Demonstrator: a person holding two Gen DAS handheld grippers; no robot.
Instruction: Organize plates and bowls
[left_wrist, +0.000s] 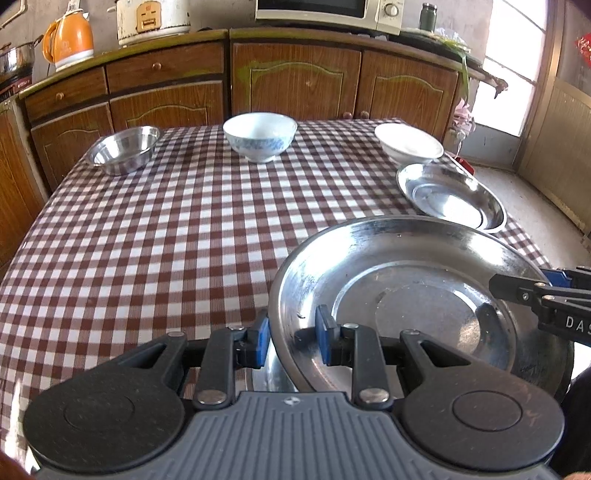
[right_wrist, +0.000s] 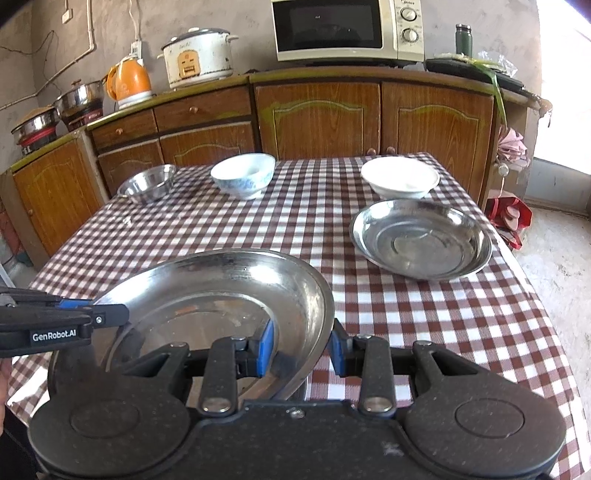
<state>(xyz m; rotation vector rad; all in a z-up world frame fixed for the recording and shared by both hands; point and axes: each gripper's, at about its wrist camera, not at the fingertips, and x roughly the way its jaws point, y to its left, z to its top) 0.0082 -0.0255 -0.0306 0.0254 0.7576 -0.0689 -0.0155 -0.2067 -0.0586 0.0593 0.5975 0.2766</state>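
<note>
- I am looking across the surface (right_wrist: 229, 236), which is wearing a red-and-white checked cloth, and I am taking the large steel plate (right_wrist: 221, 291) as my landmark for everything else.
- The large steel plate is sitting at the near edge of the surface, tilted, with both of my tools gripping it from opposite sides.
- I am holding the left gripper (left_wrist: 291, 338) on the plate's left rim: its blue fingers (left_wrist: 325, 332) are standing only narrowly apart, one inside the plate and one outside, pinching the rim between them.
- I am holding the right gripper (right_wrist: 301, 347) on the plate's right rim in the same way, its fingers (right_wrist: 266, 345) a little wider apart but pressing on the rim from inside and outside.
- A second steel plate (right_wrist: 421, 238) is lying flat beyond the landmark plate and to its right, apart from it.
- A white shallow bowl (right_wrist: 400, 177) is sitting just behind that second plate, farther from the landmark plate, near the far edge.
- A blue-patterned bowl (right_wrist: 243, 177) is standing upright straight beyond the landmark plate, well apart from it.
- A small steel bowl (right_wrist: 149, 184) is resting beyond the landmark plate and to its left, at the far left corner.
</note>
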